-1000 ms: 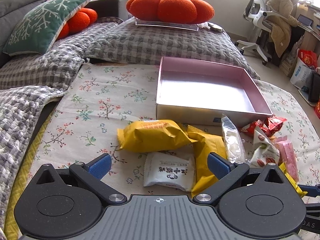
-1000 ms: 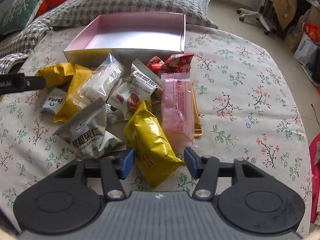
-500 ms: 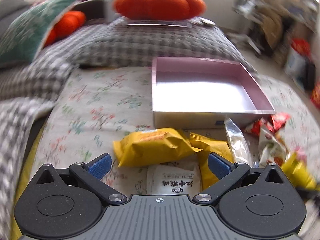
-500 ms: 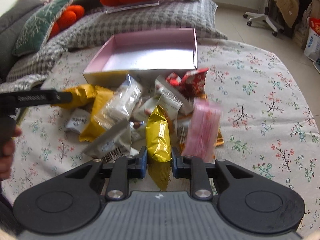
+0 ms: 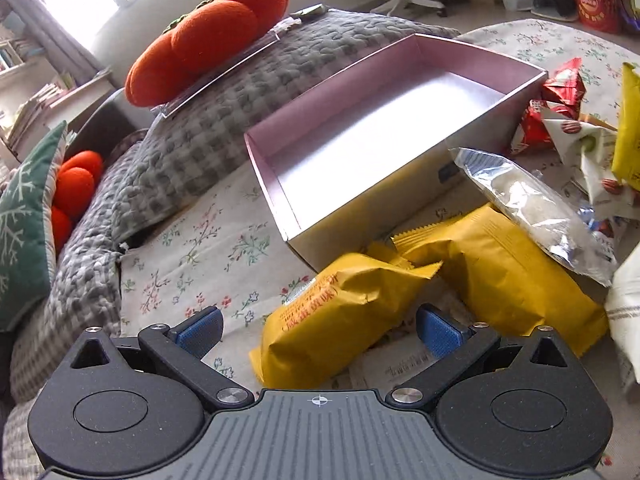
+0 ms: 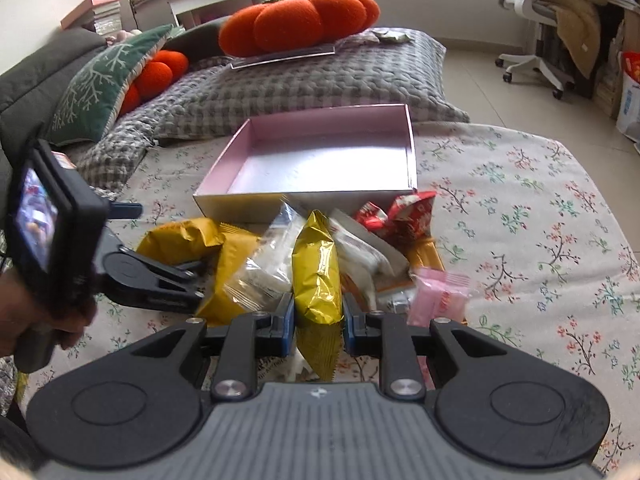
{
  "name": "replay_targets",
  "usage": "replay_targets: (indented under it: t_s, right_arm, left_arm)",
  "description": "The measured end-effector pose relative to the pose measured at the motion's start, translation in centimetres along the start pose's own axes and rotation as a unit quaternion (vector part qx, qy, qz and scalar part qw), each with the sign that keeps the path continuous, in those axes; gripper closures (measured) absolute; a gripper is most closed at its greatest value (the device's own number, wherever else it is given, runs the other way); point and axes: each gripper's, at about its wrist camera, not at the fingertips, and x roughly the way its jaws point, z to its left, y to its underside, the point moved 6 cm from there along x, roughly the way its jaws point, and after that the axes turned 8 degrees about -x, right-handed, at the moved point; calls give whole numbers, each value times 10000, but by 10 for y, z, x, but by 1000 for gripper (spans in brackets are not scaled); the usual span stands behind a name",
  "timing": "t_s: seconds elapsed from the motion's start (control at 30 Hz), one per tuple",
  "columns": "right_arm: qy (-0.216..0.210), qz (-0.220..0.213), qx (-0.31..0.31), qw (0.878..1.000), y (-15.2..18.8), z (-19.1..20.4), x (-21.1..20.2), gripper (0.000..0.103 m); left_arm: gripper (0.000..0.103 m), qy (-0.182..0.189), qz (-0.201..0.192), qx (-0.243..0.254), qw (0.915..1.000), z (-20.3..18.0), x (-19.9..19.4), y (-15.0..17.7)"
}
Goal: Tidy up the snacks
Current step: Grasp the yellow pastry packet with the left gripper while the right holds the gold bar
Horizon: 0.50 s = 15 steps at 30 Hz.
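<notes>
An empty pink box stands on the floral cloth, with a pile of snack packets in front of it. My right gripper is shut on a shiny gold packet and holds it upright above the pile. My left gripper is open and low, its blue pads either side of a mustard-yellow packet. A second yellow packet and a clear silver packet lie to its right. The left gripper also shows in the right wrist view.
Red packets, white nut packets and a pink packet lie in the pile. Grey checked cushions, an orange pumpkin pillow and a green pillow lie behind the box. An office chair stands at far right.
My right gripper closed on the gold packet and lifted it off the pile. My left gripper moved forward and tilted, so the yellow packet now lies between its open fingers.
</notes>
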Motion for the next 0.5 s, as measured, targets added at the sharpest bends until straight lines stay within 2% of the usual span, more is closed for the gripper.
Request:
replay_targets:
  t_s: [0.07, 0.13, 0.23, 0.33, 0.5]
  right_arm:
    - [31, -41, 59, 10000, -1, -2, 0, 82]
    - [77, -60, 142, 9999, -3, -6, 1, 82]
    - [137, -55, 217, 9997, -2, -9, 3, 82]
    - [182, -54, 238, 9995, -2, -8, 4, 82]
    - [155, -211, 332, 9991, -6, -12, -2, 82]
  left_arm:
    - [10, 59, 24, -124, 9999, 5, 2, 0]
    - [41, 3, 116, -176, 9998, 9, 4, 3]
    - [50, 4, 104, -332, 9994, 16, 2, 3]
    - [58, 89, 32, -743, 9972, 25, -6, -2]
    - [70, 483, -112, -1719, 9839, 44, -28, -12]
